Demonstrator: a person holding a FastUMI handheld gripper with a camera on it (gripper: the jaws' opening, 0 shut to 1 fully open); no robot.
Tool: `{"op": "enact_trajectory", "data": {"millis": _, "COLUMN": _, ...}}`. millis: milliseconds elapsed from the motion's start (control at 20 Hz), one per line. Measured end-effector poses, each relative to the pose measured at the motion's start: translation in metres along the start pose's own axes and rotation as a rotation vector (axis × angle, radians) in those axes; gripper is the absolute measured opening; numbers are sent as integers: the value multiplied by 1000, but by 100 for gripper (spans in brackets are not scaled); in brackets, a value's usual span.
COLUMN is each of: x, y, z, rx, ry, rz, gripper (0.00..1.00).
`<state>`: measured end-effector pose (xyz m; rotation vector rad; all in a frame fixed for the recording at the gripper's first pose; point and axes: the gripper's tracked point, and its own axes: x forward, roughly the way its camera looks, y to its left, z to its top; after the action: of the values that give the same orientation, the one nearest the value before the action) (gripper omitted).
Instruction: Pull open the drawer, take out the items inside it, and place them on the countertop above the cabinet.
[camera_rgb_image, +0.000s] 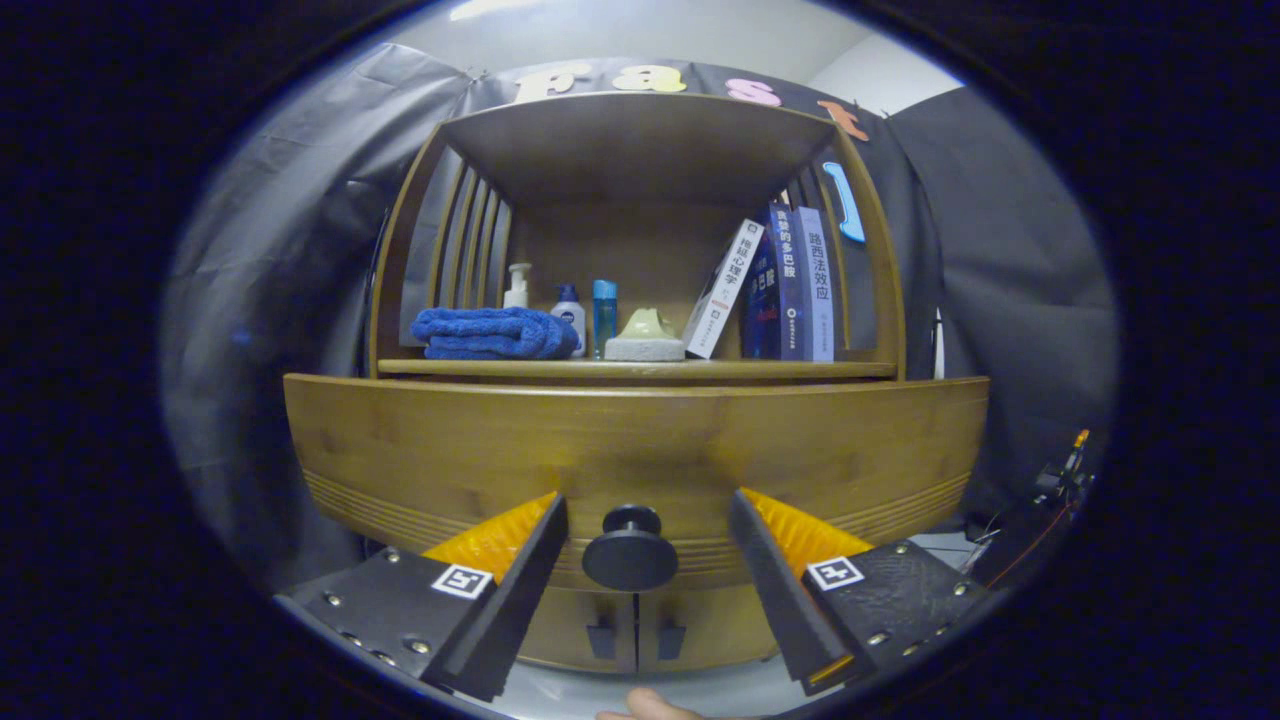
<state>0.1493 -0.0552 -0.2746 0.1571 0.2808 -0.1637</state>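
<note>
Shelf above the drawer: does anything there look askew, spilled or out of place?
Only one thing: the white book leans tilted against the upright dark books. The blue towel, bottles and soap dish sit tidy. The drawer is closed, its knob between the open fingers of the hand-held gripper.

drawer (640, 450) – wooden, closed | knob (630, 550) – round, dark, between the parted tongs (645, 520)

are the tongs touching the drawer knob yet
Apart. The gripper view shows the tongs open, one finger on each side of the round knob on the drawer front, with bare wood visible in both gaps.
</note>
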Motion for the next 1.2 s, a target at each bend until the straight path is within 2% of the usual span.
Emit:
{"op": "enact_trajectory", "data": {"millis": 250, "x": 18, "y": 2, "z": 0, "rx": 2, "ry": -17, "rz": -3, "gripper": 99}}
{"op": "enact_trajectory", "data": {"millis": 550, "x": 47, "y": 4, "z": -2, "rx": 32, "ry": -108, "rz": 0, "gripper": 99}}
{"op": "enact_trajectory", "data": {"millis": 1200, "x": 87, "y": 3, "z": -1, "rx": 20, "ry": -107, "rz": 20, "gripper": 99}}
